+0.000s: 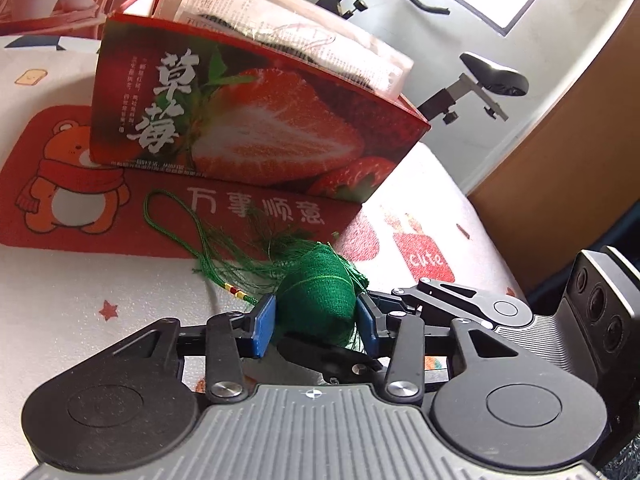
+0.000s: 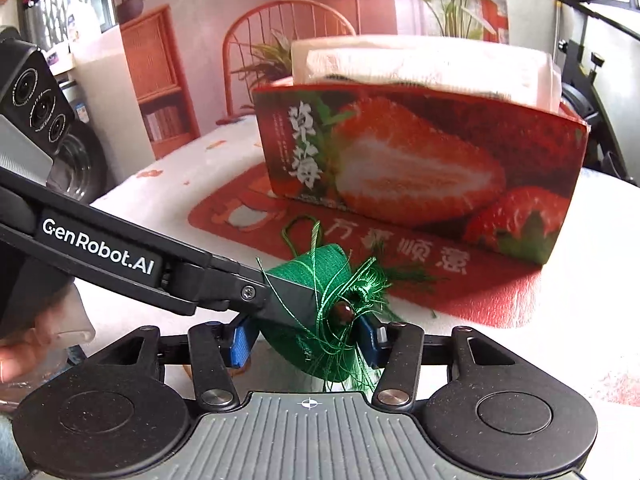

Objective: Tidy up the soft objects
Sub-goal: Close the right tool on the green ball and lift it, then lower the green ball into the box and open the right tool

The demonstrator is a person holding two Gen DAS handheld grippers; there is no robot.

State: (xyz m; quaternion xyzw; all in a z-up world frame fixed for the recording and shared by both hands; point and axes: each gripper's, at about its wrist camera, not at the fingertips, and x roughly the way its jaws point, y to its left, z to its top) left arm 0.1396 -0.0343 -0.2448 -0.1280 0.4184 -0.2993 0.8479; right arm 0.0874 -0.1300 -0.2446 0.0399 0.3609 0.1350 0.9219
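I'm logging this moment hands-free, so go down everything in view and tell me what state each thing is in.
Green sachet: off the table, gripped from two sides.
Left gripper: shut on the sachet.
Right gripper: shut on the sachet.
Green cord: slack, looped on the red mat.
Strawberry box: open-topped, standing on the mat, plastic-wrapped packets sticking out.

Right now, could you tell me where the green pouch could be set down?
Bare cloth left of the green pouch, below the red bear mat, is free, as is cloth right of the strawberry box. Mat in front of the box is crowded by tassel threads.
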